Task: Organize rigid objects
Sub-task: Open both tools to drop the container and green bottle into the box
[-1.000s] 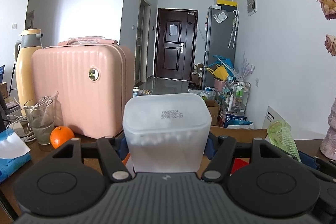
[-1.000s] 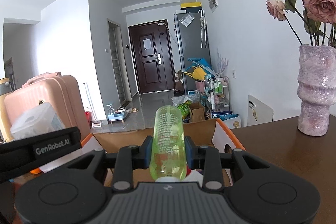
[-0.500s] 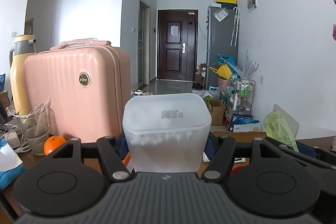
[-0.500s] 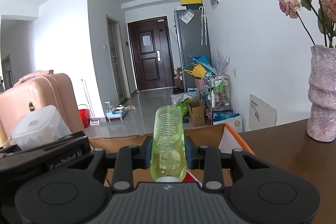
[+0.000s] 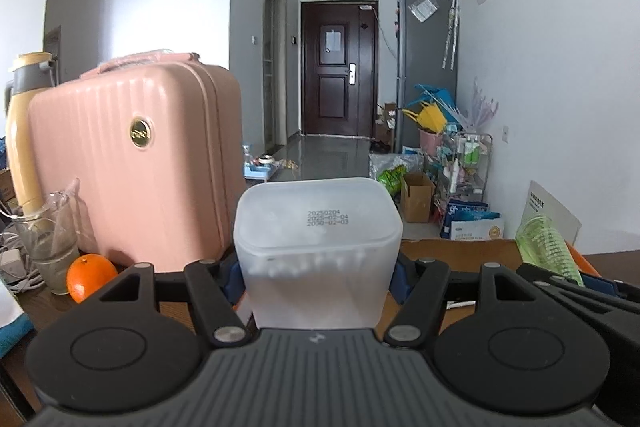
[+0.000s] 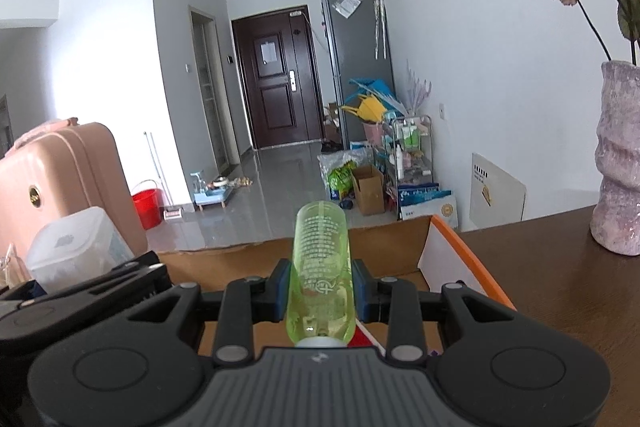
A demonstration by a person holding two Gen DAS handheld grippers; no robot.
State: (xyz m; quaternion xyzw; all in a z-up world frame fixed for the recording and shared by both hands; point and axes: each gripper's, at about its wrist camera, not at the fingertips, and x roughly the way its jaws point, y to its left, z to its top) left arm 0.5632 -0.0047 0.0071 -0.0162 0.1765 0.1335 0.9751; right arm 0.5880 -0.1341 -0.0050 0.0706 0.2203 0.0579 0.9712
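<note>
My left gripper point(image 5: 316, 273) is shut on a frosted white plastic box point(image 5: 318, 251) with a printed date on its end; cotton swabs show through its wall. My right gripper point(image 6: 321, 289) is shut on a clear green bottle point(image 6: 322, 267) that points away from me, its white cap toward the camera. Both are held above an open cardboard box point(image 6: 372, 247) with an orange-edged flap point(image 6: 460, 251) on the brown table point(image 6: 560, 287). The white plastic box point(image 6: 76, 247) and the left gripper also show at the left of the right wrist view; the green bottle point(image 5: 546, 247) shows at the right of the left wrist view.
A pink suitcase point(image 5: 136, 163) stands on the table at the left, with a yellow flask point(image 5: 24, 131), a glass point(image 5: 56, 243) and an orange point(image 5: 90, 275) beside it. A pink vase point(image 6: 620, 163) with dried roses stands at the right. Behind the table is a hallway.
Both grippers have shifted sideways with their loads: the suitcase has slid across the left view and the vase has moved toward the right edge of the right view. The grips are unchanged.
</note>
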